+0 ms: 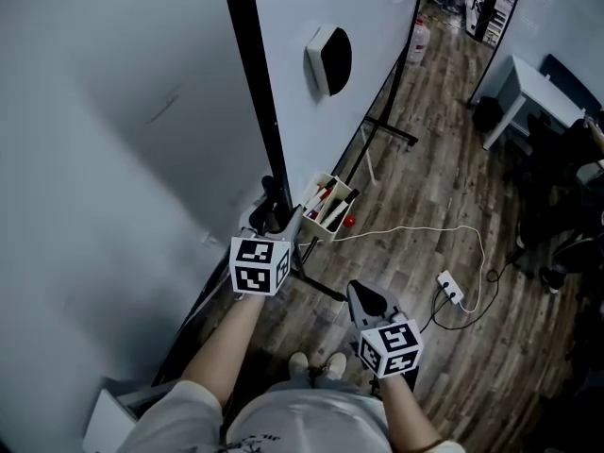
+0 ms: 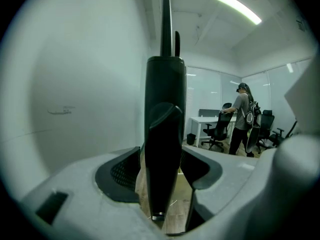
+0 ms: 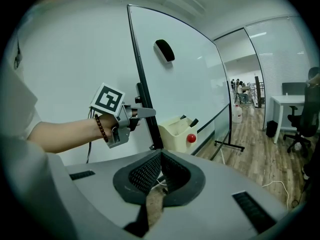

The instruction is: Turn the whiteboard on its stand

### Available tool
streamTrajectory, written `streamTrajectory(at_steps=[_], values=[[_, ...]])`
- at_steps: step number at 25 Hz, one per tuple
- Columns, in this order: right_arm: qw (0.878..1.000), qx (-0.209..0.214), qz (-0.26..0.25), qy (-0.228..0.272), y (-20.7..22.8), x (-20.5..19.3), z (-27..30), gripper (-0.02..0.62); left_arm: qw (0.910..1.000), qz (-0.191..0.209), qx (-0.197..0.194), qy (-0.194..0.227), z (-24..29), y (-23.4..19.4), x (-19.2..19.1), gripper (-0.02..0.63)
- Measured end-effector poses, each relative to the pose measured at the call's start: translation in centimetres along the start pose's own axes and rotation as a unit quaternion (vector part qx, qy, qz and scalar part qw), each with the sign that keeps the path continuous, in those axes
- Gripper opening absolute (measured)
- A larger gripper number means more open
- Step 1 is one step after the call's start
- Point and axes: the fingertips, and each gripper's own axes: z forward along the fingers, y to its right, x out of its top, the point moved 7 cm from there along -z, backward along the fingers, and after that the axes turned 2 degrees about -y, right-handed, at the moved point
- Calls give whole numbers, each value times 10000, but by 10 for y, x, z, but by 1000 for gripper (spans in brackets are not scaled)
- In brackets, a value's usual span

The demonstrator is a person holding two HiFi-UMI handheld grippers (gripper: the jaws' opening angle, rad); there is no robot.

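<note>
The whiteboard (image 1: 368,8) stands upright on its wheeled stand, a black eraser (image 1: 328,59) stuck to its face. Its black side post (image 1: 255,74) runs down to my left gripper (image 1: 274,213). In the left gripper view that post (image 2: 164,134) rises between the jaws with a gap on each side, so my left gripper (image 2: 162,169) is open around it. From the right gripper view the left gripper (image 3: 142,113) sits at the post beside the whiteboard (image 3: 190,84). My right gripper (image 1: 363,295) hangs lower right, away from the board. Its jaws (image 3: 161,156) are shut on nothing.
A cream marker box (image 1: 328,206) with a red ball (image 1: 348,221) hangs on the stand beside the left gripper. A pale wall (image 1: 94,159) lies left. A white cable (image 1: 415,229) and power strip (image 1: 451,288) lie on the wood floor. Desk (image 1: 538,88) and chairs (image 1: 566,206) stand right.
</note>
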Motion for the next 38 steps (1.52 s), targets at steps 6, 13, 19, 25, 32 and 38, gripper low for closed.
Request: streamTrajectory(at_steps=[6,13,19,25,32,38], values=[[10000,-25,44,2,0,-1,-2,6,10000,31,-36,20,3,1,0,204],[10000,-36,19,-16,-8,-1,-10,6,10000,39,-23,56,-2,4,-1,202],[10000,-25,-1,-5,-17,4,-14,6,9999,49,-101,24,-7,6,1,202],[10000,-26,6,2,-30,10,-19,6,9998,101,-165,20,-25,12,4,202],[9999,-31,126,65,-51,63,-46,6,9993,219,-292,-50,-65,26,54,202],[9999,18,-73,119,-58,-16,-60,6,9991,215,-350,64,-104,63,-33,202]])
